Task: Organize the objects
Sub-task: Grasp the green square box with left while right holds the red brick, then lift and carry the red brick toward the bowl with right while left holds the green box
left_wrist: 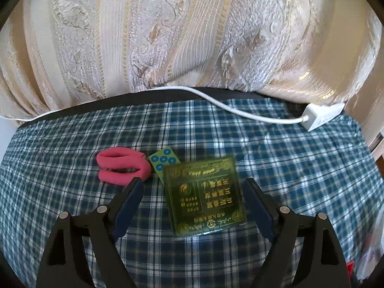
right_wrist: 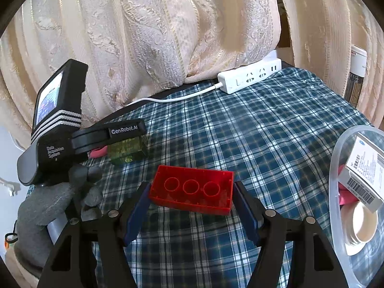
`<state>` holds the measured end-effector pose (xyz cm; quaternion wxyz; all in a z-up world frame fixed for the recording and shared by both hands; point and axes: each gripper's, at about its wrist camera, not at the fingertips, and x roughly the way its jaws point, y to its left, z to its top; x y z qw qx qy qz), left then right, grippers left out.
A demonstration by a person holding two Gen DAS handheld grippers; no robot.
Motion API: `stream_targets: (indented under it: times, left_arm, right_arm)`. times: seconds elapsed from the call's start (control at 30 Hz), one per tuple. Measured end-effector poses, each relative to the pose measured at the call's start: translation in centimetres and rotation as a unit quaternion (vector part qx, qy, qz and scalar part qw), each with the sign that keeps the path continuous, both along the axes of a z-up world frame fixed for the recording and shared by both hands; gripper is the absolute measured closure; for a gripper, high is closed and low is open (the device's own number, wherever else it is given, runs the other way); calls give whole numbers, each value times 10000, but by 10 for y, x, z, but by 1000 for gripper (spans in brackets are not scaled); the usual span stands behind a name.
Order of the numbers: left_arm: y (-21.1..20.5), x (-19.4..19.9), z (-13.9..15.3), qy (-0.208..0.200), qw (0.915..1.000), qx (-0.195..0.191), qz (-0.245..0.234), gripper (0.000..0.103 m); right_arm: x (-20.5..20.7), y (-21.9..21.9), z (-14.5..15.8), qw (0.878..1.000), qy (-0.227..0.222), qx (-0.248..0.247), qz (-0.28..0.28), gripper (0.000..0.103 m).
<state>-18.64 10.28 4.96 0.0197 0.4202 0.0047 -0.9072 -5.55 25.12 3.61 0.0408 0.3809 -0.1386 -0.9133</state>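
A green transparent box with gold lettering lies on the plaid cloth between the spread fingers of my left gripper, which is open around it without touching. A green die with blue dots touches the box's far left corner, and a pink hair tie lies left of the die. In the right wrist view my right gripper is shut on a red toy brick, hollow side up, held just above the cloth. The left gripper shows there over the green box.
A clear plastic container at the right holds a white medicine box, a tape roll and something pink. A white power strip with its cable lies at the cloth's far edge under the cream curtain.
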Motion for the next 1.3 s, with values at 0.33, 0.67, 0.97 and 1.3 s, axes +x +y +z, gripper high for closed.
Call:
stream_targets:
  times: [0.33, 0.67, 0.97, 1.3]
  left_arm:
    - [3, -7, -19, -276, 9995, -100, 66, 16]
    - [-8, -7, -27, -426, 9988, -23, 219, 23]
    - [-13, 1, -3, -145, 9998, 89, 111, 29]
    - [-31, 5, 21, -5, 9988, 465, 160, 29]
  right_arm:
    - [0, 0, 1, 10000, 28, 8, -21, 31]
    - [-1, 1, 1, 9999, 68, 90, -51, 31]
    - [-4, 9, -5, 9998, -40, 44, -176, 28]
    - [-17, -1, -20, 9994, -190, 264, 100, 23]
